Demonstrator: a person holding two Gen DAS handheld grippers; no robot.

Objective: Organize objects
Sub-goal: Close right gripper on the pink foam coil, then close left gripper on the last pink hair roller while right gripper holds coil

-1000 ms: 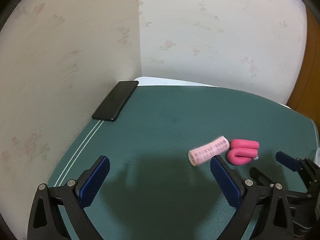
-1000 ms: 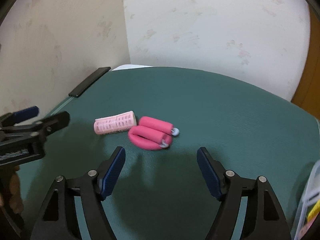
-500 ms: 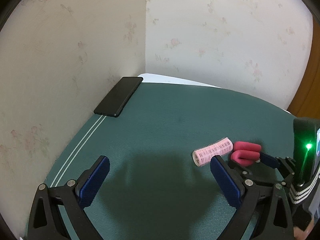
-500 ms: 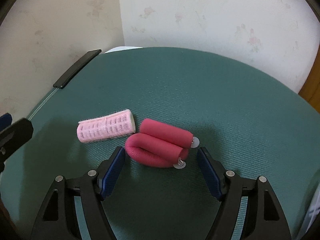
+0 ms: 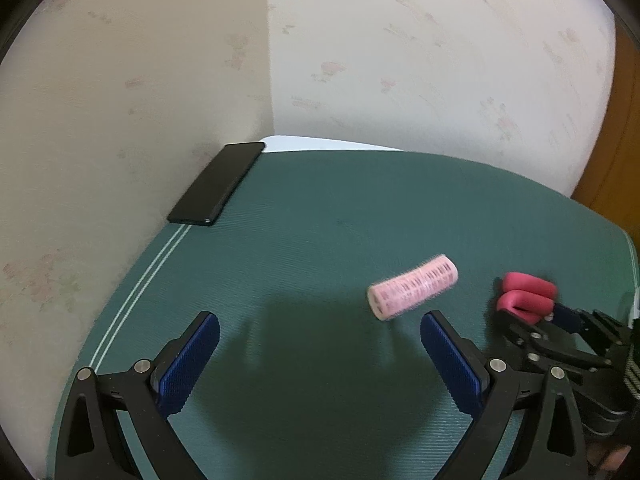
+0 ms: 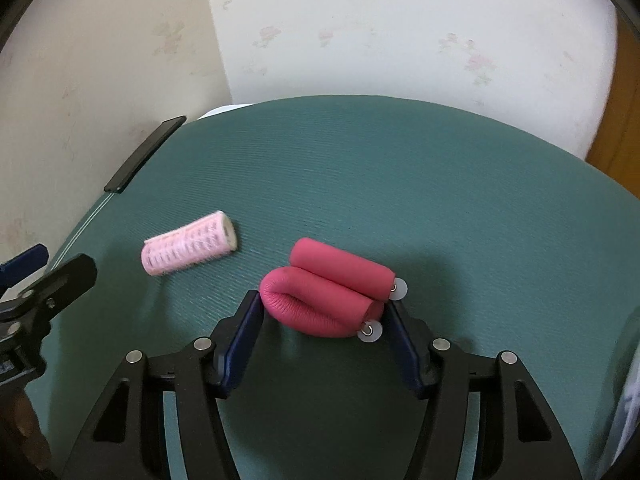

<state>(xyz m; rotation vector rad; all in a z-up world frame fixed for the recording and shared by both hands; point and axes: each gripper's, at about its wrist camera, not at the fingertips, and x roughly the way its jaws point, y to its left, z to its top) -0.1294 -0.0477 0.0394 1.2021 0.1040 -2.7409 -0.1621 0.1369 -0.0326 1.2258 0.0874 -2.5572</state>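
A folded dark pink foam roller (image 6: 328, 292) with white end caps lies on the green mat (image 6: 400, 184). My right gripper (image 6: 322, 312) has closed its blue pads on both ends of it. The foam roller also shows in the left wrist view (image 5: 526, 294) with the right gripper (image 5: 532, 320) around it. A light pink hair curler (image 6: 188, 248) lies to its left, apart from it; it shows in the left wrist view (image 5: 414, 286). My left gripper (image 5: 320, 352) is open and empty, just short of the curler.
A black phone (image 5: 218, 182) lies at the mat's far left edge against the wall; it shows in the right wrist view (image 6: 144, 154). Papered walls stand close behind. A clear plastic box edge (image 6: 624, 432) shows at the right.
My right gripper moved forward over the foam roller and closed its pads on it. The foam roller now sits apart from the curler. My left gripper stayed open.
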